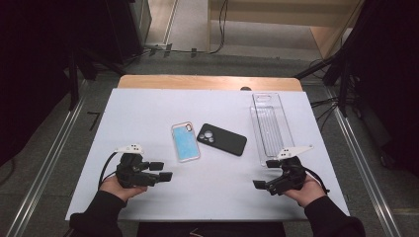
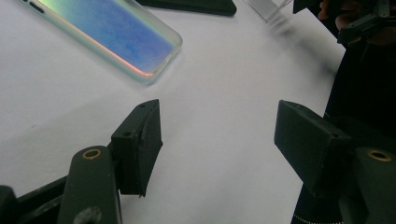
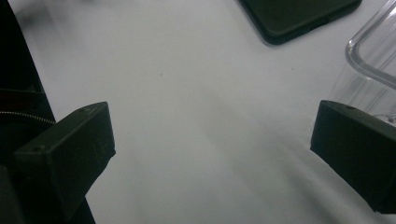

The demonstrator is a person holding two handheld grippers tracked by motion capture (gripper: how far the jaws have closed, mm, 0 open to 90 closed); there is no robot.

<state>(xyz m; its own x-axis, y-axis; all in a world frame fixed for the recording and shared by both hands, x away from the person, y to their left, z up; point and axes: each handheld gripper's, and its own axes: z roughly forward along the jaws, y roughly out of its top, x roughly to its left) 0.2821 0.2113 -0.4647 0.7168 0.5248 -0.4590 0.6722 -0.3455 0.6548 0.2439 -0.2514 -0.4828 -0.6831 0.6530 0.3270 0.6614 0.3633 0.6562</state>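
As both grippers rest near you, your left gripper [image 1: 159,174] stands half-open, right gripper [image 1: 265,174] wide, both empty. Iridescent phone case [image 1: 185,141] lies ahead, nearer your left, long axis pointing away; black phone case [image 1: 222,139] beside it.

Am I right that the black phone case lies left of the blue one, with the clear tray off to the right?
Not quite. In the high view the black phone case lies right of the blue one, between it and the clear tray, which does sit off to the right.
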